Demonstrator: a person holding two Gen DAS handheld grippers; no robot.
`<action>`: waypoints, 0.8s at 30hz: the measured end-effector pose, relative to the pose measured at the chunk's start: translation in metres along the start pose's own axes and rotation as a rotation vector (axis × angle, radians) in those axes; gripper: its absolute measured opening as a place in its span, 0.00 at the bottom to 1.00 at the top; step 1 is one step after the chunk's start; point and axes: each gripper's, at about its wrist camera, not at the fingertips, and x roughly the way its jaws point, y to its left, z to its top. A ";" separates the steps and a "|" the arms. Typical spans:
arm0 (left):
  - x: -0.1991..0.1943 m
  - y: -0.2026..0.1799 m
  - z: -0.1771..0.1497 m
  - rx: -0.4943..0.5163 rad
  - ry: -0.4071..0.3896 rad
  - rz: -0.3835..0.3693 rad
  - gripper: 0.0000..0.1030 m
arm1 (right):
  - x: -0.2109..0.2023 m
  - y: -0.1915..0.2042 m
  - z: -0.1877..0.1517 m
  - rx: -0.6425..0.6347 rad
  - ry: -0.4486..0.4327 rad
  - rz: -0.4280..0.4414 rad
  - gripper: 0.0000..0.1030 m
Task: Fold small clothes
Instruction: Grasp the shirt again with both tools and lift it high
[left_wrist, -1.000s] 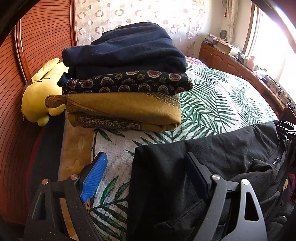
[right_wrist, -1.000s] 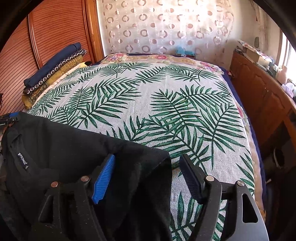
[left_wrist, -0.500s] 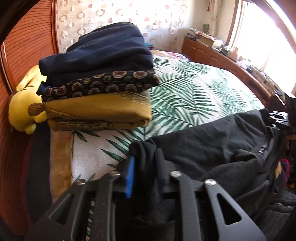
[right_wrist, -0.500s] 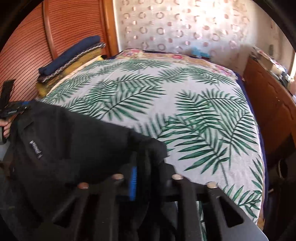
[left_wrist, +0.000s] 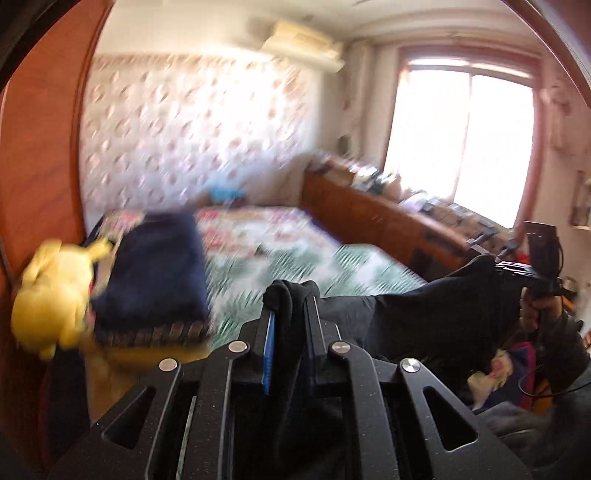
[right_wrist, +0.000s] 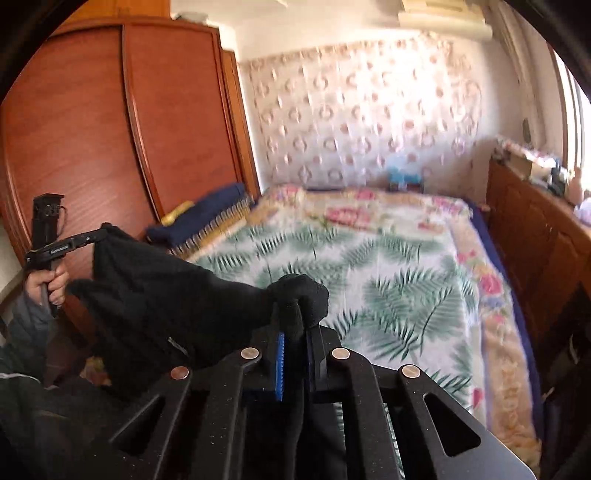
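We hold the black garment (left_wrist: 424, 306) clamped in both left gripper (left_wrist: 290, 325) and right gripper (right_wrist: 295, 332), stretched left-right between them; the bed (right_wrist: 388, 258) lies beyond, probably below.

tongs: 2 (left tongs (left_wrist: 290, 325), right tongs (right_wrist: 295, 325)) | black garment (right_wrist: 159, 291): 1 | folded-clothes stack (left_wrist: 155, 280): 1 | yellow plush toy (left_wrist: 51, 295): 1 | bed (right_wrist: 388, 258): 1 | window (left_wrist: 461, 147): 1
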 end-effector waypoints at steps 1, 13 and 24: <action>-0.005 -0.004 0.009 0.009 -0.020 -0.019 0.14 | -0.013 0.003 0.008 -0.014 -0.008 -0.003 0.08; -0.077 -0.040 0.083 0.128 -0.170 -0.083 0.14 | -0.142 0.025 0.082 -0.136 -0.184 -0.022 0.08; -0.099 -0.035 0.155 0.191 -0.312 0.053 0.14 | -0.191 0.030 0.129 -0.225 -0.295 -0.125 0.08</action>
